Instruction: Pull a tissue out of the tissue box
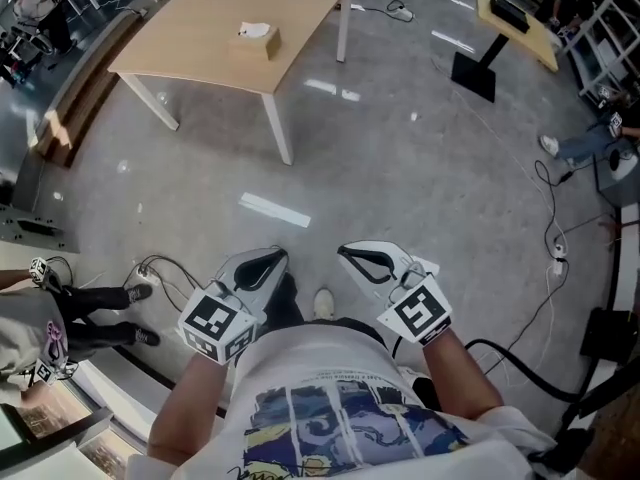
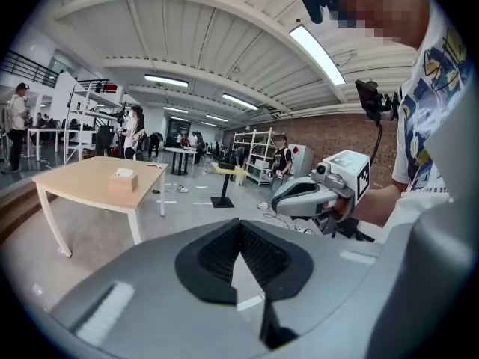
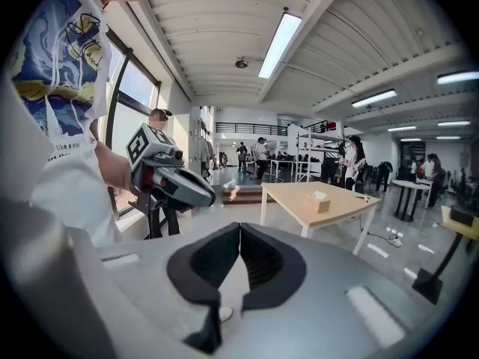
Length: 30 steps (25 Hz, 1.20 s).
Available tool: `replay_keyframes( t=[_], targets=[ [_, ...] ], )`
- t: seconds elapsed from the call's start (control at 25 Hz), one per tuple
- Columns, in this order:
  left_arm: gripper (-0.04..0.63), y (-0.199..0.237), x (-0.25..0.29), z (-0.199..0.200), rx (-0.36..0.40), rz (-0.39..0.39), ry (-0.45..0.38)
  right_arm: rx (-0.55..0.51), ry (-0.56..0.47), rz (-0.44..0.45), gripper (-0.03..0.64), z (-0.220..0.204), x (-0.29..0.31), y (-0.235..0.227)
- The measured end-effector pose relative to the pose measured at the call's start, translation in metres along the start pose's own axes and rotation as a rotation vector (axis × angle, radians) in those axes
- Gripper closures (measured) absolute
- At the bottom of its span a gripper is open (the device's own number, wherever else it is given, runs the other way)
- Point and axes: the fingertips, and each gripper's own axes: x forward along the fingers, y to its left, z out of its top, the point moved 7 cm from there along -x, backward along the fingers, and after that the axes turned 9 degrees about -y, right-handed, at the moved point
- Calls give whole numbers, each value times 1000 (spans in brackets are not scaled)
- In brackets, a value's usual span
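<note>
— Where is the tissue box seen?
— It is set near the middle of the wooden table, with a white tissue showing at its top.
— And the grippers?
— The left gripper and right gripper are held well short of the table. Each pair of jaws is pressed together, and nothing is caught between.

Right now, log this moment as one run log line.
stage: before approach | left gripper: shut, empty | right gripper: shut, empty | tissue box: on table, well out of reach
</note>
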Motion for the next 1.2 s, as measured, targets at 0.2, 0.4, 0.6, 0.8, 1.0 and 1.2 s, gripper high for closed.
replay_keyframes(
  t=[0.2,0.4,0.6,0.8,1.0,1.2],
  targets=[
    [592,13,7,-4,-9,-14,16,11,7,-3,595,-3,13,-10],
    [592,41,10,-2,-29,3,11,24,34,12,595,-5,38,-22],
    [592,78,12,9,-37,29,-18,6,56,61,595,3,78,-42],
    [592,120,16,9,-74,22,-10,11,64,56,595,18,116,-59],
    [592,173,36,41,-38,-12,-50,14,89,53,595,32,166,-88],
    [593,217,25,53,-39,-54,-39,33,94,16,595,53,210,-93]
  ],
)
